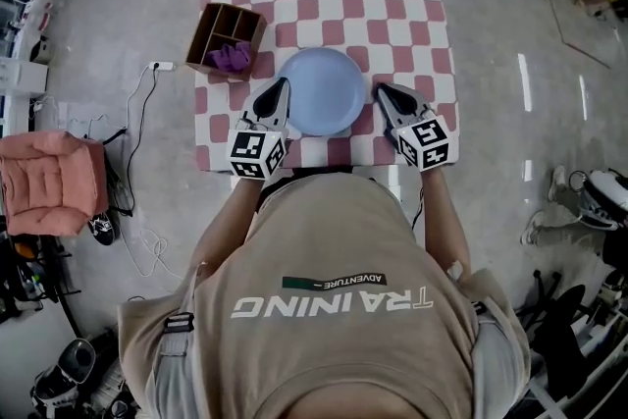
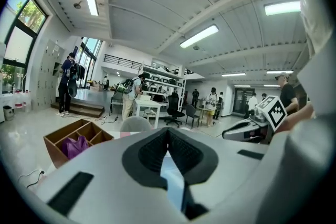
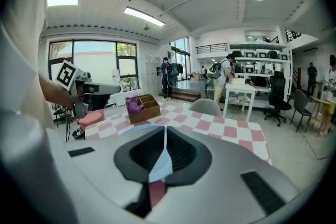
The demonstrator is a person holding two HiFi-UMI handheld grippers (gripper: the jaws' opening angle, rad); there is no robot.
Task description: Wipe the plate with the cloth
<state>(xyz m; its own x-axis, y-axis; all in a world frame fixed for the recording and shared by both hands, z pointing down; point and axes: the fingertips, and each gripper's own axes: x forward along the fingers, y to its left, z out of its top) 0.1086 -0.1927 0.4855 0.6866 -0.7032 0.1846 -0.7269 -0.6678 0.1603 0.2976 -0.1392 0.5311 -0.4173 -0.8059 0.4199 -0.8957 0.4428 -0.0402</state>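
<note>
The pale blue plate [image 1: 322, 90] sat on the checked table [image 1: 422, 15], in the middle, close to the near edge; the left gripper [image 1: 283, 83] was just beside its left rim and the right gripper [image 1: 383, 89] just beside its right rim; each had its fingers shut together with nothing between them; the purple cloth [image 1: 232, 57] lay in the wooden box [image 1: 211, 25] by the table's far left corner, away from both grippers

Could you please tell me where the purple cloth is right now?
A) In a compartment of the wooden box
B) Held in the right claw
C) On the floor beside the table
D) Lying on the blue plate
A: the purple cloth sits inside the wooden box at the table's corner, apart from the blue plate.
</note>
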